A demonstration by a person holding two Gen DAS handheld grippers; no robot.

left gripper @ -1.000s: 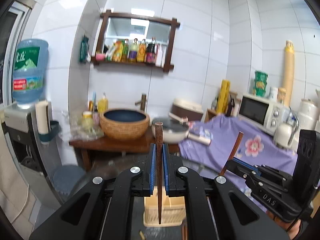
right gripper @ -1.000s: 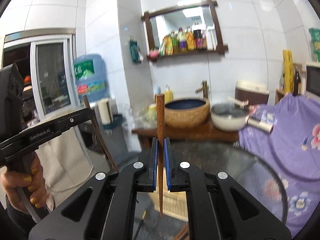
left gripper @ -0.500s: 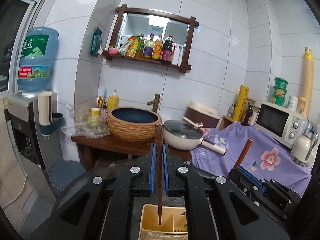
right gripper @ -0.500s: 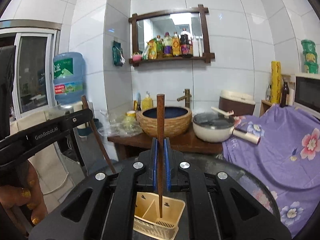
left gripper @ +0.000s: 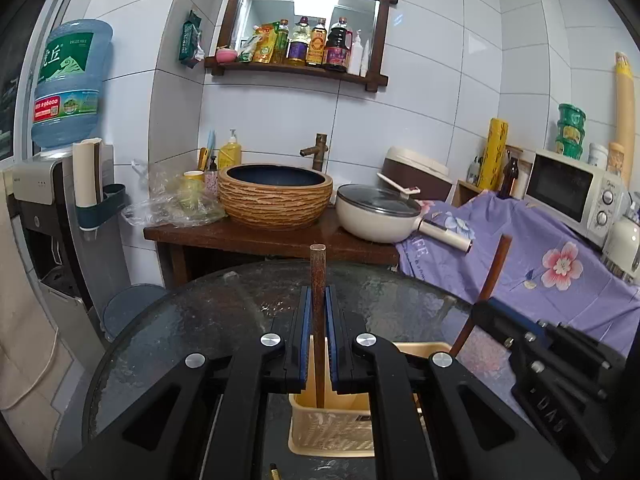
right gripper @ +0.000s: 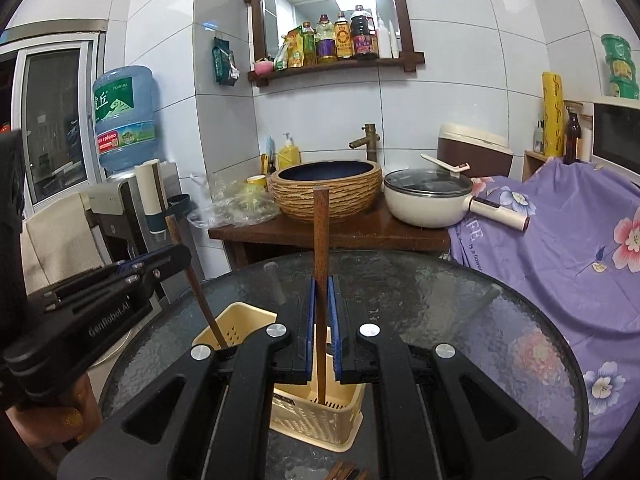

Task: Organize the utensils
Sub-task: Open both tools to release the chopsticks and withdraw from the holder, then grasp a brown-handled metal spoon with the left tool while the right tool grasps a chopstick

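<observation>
Clamped upright in the left gripper is one brown chopstick, its lower tip inside the yellow basket on the glass table. A second chopstick is gripped likewise by the right gripper, its tip lowered into the same basket's right compartment.

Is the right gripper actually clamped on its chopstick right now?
Touching. In the right wrist view the right gripper has both blue pads pressed flat against the chopstick, no gap on either side, and holds it upright over the yellow basket.
</observation>
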